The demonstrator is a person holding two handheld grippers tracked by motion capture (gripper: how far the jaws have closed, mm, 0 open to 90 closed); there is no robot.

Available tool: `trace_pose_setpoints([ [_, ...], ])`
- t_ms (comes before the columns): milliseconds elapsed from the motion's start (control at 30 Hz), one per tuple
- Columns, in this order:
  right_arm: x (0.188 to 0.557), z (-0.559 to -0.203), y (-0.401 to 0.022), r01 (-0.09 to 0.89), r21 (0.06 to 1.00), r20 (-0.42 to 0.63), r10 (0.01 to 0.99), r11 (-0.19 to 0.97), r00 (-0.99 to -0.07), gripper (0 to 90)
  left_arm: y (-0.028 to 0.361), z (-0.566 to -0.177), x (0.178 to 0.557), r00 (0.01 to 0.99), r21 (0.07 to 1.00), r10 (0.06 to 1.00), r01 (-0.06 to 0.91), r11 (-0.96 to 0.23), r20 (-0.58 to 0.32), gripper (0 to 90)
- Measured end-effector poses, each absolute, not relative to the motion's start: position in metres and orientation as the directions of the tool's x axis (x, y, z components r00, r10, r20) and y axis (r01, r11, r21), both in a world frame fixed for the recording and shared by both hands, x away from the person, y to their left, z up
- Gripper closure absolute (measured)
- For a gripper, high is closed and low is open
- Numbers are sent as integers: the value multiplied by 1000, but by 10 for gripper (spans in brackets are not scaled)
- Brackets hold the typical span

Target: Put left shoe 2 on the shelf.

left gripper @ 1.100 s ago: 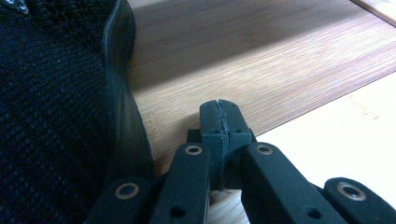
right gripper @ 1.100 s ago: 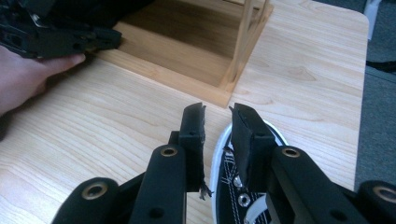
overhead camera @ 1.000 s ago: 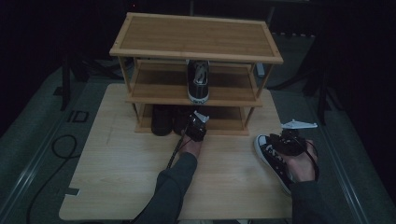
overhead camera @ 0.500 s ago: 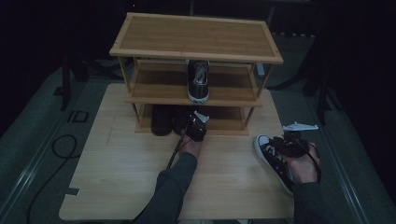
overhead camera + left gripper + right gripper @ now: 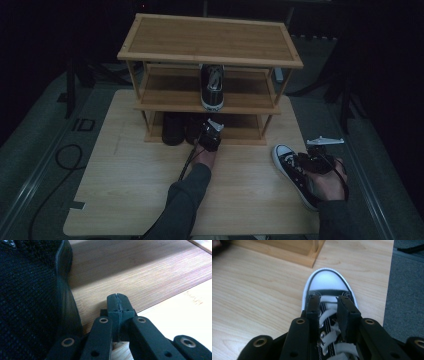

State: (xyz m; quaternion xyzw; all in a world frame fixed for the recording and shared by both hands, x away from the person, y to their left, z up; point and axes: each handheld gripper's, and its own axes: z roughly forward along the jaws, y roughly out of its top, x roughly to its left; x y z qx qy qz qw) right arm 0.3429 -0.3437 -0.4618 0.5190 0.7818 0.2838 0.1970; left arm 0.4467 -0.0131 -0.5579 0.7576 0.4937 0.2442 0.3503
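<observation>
Four shoes are in sight: one black-and-white high-top sneaker on the table, one dark sneaker on the middle shelf of the three-tier bamboo shoe rack, and two black shoes side by side on the bottom shelf. There are two grippers, one in each hand.

The right gripper sits directly over the high-top's laces, its jaws partly open and straddling the lace strip near the tongue; whether the pads actually press on the shoe cannot be told. The white toe cap lies just ahead of the jaw tips, pointing toward the rack's corner post. In the high view this gripper is over the shoe's middle, near the table's right edge.

The left gripper has its jaws pressed fully together with nothing between them. A black knit shoe lies just to its left, close beside the jaws, on the rack's bottom shelf. In the high view this gripper is at the front edge of that shelf.
</observation>
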Motion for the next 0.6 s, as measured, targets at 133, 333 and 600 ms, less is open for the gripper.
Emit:
trace_pose_setpoints([
  [133,343,-467,-346,712,634,-10,924,302,-383,719,-13,-558,447,393,772,919,577,-267,24,900],
  [333,347,-476,-348,741,602,12,925,296,-379,704,-13,-558,447,393,772,919,577,-267,24,900],
  [600,355,-481,-341,768,558,34,915,316,-401,683,-13,-558,447,393,772,919,578,-265,22,900],
])
